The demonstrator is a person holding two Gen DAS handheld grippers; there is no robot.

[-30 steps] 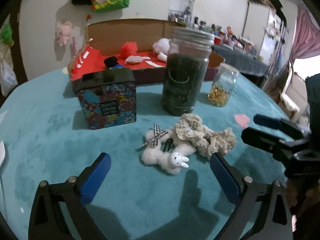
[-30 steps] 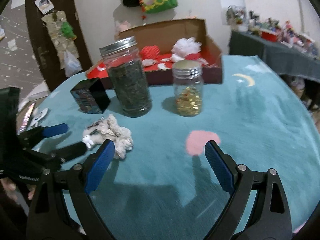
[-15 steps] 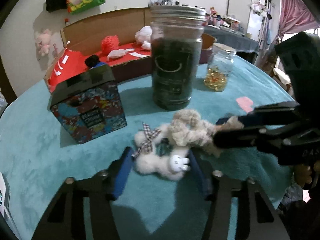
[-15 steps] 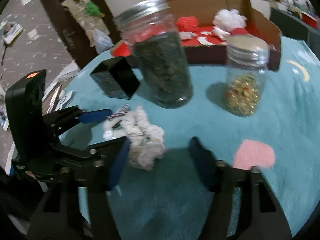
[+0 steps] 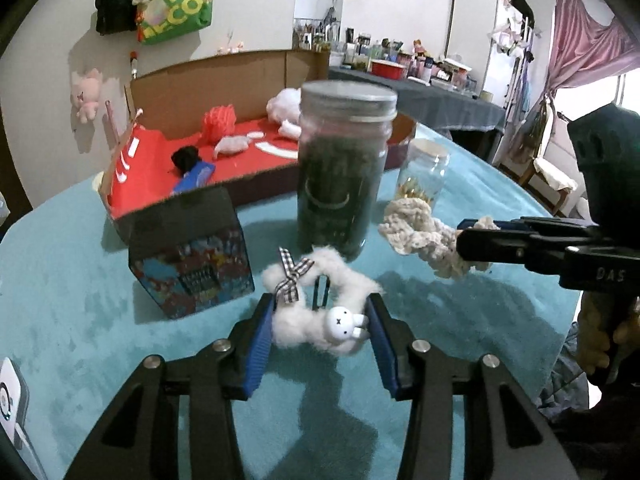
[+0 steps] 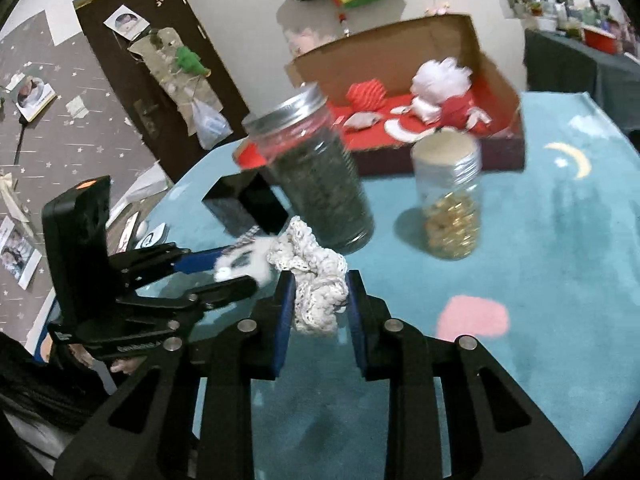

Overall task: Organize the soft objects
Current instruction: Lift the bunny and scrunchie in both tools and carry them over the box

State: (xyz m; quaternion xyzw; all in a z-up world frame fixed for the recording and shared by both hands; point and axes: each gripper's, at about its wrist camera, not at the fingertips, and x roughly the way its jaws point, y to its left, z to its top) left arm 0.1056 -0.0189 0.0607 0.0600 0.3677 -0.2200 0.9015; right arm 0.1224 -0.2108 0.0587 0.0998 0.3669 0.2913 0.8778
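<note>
My left gripper point(image 5: 320, 316) is shut on a white fluffy scrunchie point(image 5: 320, 312) with a checked bow and a small bunny face, held just above the teal table. My right gripper point(image 6: 318, 296) is shut on a cream crocheted scrunchie point(image 6: 316, 280) and holds it lifted. In the left wrist view the cream scrunchie point(image 5: 420, 236) hangs from the right gripper point(image 5: 464, 240) at the right. In the right wrist view the white scrunchie point(image 6: 248, 260) sits in the left gripper point(image 6: 240, 268) at the left. A cardboard box point(image 5: 248, 92) with a red floor holds several soft items.
A tall jar of dark contents point(image 5: 340, 172) and a small jar of gold pieces point(image 5: 420, 180) stand mid-table, in front of the box. A black patterned tin point(image 5: 192, 256) stands to the left. The teal table cover point(image 6: 540, 240) has a pink patch point(image 6: 472, 316).
Both grippers moved in from open and closed, the left on the white scrunchie, the right on the cream one. The cream scrunchie has been lifted off the table and away from the white one.
</note>
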